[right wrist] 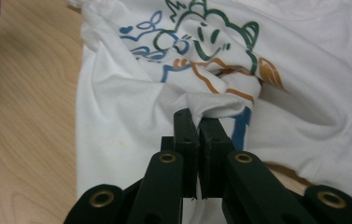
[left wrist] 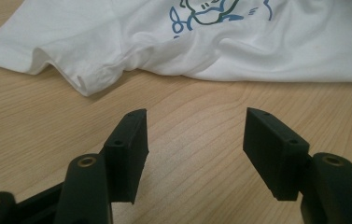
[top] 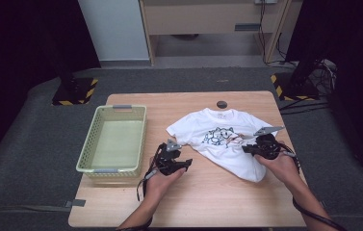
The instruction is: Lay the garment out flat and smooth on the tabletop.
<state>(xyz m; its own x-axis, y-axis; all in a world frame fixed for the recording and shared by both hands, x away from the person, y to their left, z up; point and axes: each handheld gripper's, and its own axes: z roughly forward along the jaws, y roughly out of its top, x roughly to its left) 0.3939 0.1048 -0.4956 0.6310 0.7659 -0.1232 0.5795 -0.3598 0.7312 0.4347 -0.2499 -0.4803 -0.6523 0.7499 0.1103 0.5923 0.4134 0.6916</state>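
Observation:
A white T-shirt (top: pixel 217 126) with a blue, green and orange cartoon print lies rumpled on the right half of the wooden table (top: pixel 208 197). My right gripper (top: pixel 244 148) sits over the shirt's right part. In the right gripper view, my right gripper (right wrist: pixel 198 119) is shut on a raised fold of the shirt (right wrist: pixel 117 116) at the print. My left gripper (top: pixel 187 164) rests just off the shirt's lower left edge. In the left gripper view, my left gripper (left wrist: pixel 197 126) is open over bare wood, short of the shirt's sleeve hem (left wrist: pixel 85 81), with nothing between the jaws.
A pale green plastic basket (top: pixel 86 144) stands on the left side of the table. A small black round disc (top: pixel 222 104) sits near the far edge behind the shirt's collar. Bare wood lies in front of both hands.

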